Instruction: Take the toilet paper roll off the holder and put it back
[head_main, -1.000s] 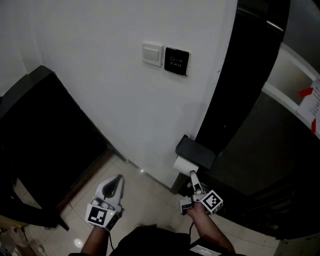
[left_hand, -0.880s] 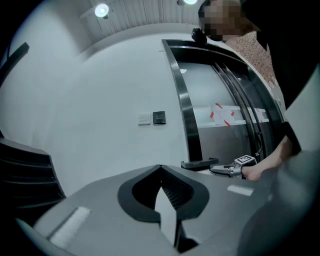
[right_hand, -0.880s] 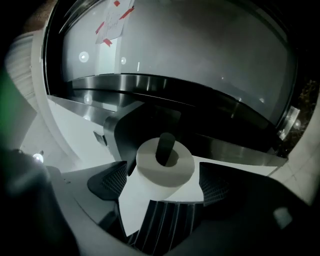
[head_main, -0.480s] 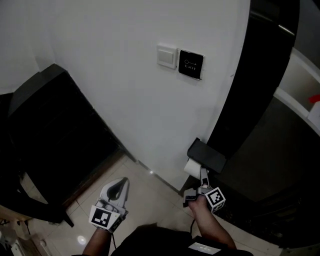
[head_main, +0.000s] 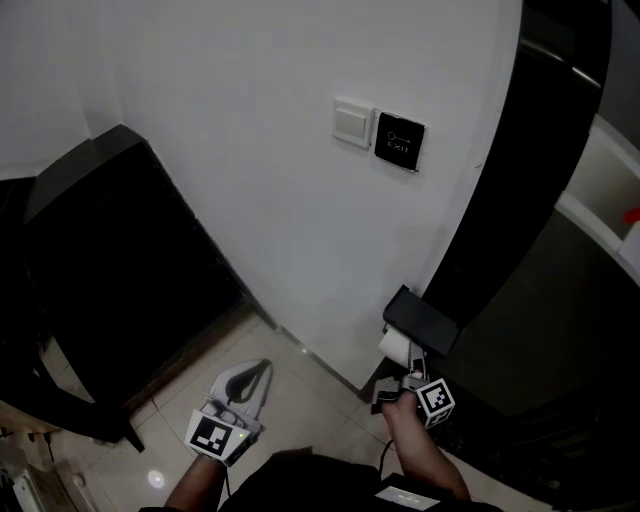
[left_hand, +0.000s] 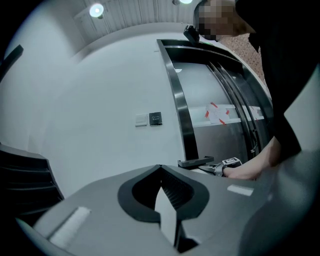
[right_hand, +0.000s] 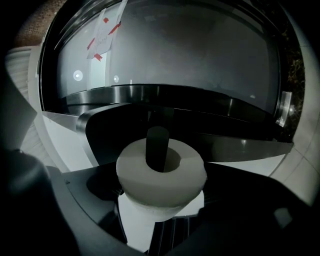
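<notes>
In the lower right of the head view, the right hand-held gripper (head_main: 412, 368) has its jaws closed on the toilet paper roll (right_hand: 161, 182). The roll sits on the holder (head_main: 422, 318), whose dark bar (right_hand: 157, 145) runs through its core. A loose white sheet hangs below the roll. The left hand-held gripper (head_main: 258, 372), lower centre, has its jaws together and empty over the pale tiled floor (head_main: 300, 390).

Just right of the holder rises a curved black door frame (head_main: 520, 180); a dark cabinet (head_main: 110, 260) fills the left. A white wall switch (head_main: 353, 123) and a black wall plate (head_main: 399, 141) sit side by side at upper centre, the plate's print too small to read. A paper notice (right_hand: 102, 35) with red tape hangs at upper left of the right gripper view, its writing illegible.
</notes>
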